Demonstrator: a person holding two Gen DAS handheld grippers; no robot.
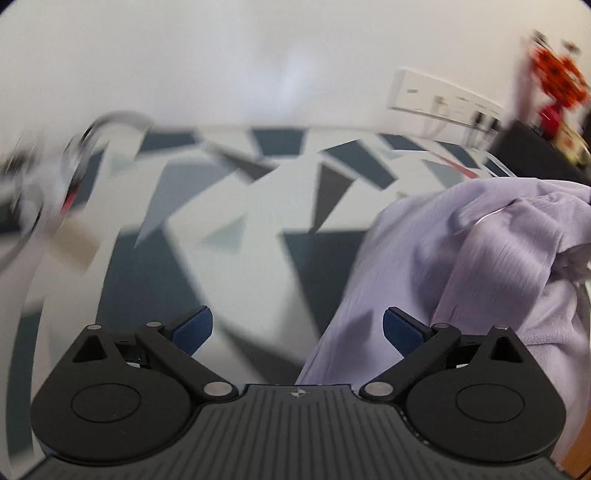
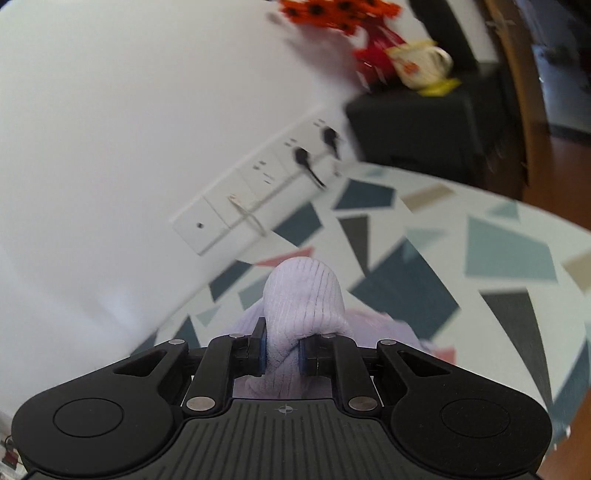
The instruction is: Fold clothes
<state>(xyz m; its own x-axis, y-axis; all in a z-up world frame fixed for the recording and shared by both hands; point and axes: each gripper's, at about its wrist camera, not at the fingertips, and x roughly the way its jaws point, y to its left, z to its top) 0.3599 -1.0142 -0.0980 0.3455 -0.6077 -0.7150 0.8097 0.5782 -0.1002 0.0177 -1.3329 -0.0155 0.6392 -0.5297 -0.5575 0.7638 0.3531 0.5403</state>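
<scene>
Right hand-held gripper [image 2: 281, 350] is clamped on a bunched fold of the lilac garment [image 1: 461, 266] above the patterned counter [image 2: 509, 251], while the left hand-held gripper [image 1: 297, 328], fingers apart and empty, has the cloth just to its right.

Soft ribbed lilac cloth garment [image 2: 304, 295], matt black plastic tool [image 2: 281, 349]

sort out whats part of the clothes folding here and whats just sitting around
Part of the job:
lilac garment
right tool, clamped on it
left tool, open
patterned table cover

Just lying about:
orange flowers
cream jug
wall sockets
black cabinet
</scene>
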